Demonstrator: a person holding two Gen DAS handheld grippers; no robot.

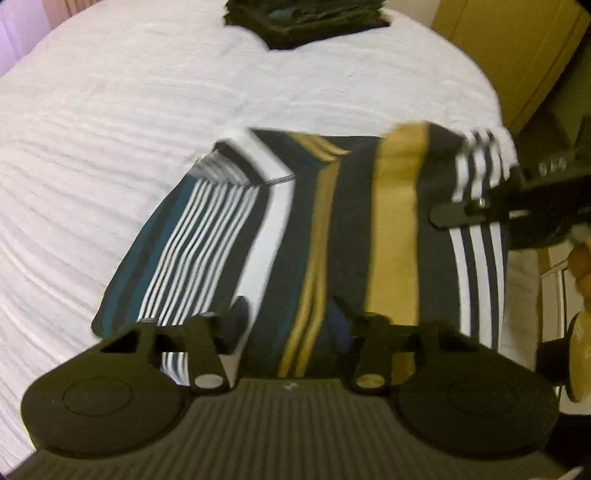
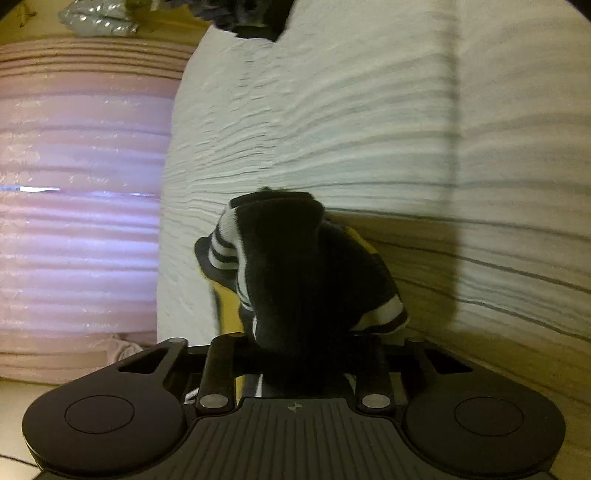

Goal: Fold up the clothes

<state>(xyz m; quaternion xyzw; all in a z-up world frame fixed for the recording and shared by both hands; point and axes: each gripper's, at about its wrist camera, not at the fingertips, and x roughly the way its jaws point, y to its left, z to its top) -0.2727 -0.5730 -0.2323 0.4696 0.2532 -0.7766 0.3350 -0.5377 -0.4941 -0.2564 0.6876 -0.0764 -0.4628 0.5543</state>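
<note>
My left gripper [image 1: 291, 328] has its jaws drawn narrow over the near edge of the striped garment [image 1: 314, 236], and dark cloth bunches between the fingers, so I read it as pinching that edge, though the pads themselves are hidden under fabric. My right gripper [image 2: 295, 343] is closed on a thick wad of the same garment [image 2: 295, 266], the cloth standing up out of its jaws in a dark hump; in the left wrist view its black finger [image 1: 465, 214] clamps the garment's right side. The garment lies partly folded on the white ribbed bedspread [image 1: 110, 147], near the bed's right edge, well apart from the dark folded stack [image 1: 306, 22] at the far end. My worry is uneven grips: the right one holds a bunched mass, not a clean edge, so a lift could drag hidden layers and undo the fold, or the thin left pinch could slip and let that side sag. The right side also sits close to the bed's edge and could slide off. The stripes run from me toward the stack, and I judge the long axis runs that way too, leaning slightly right at the far end.
</note>
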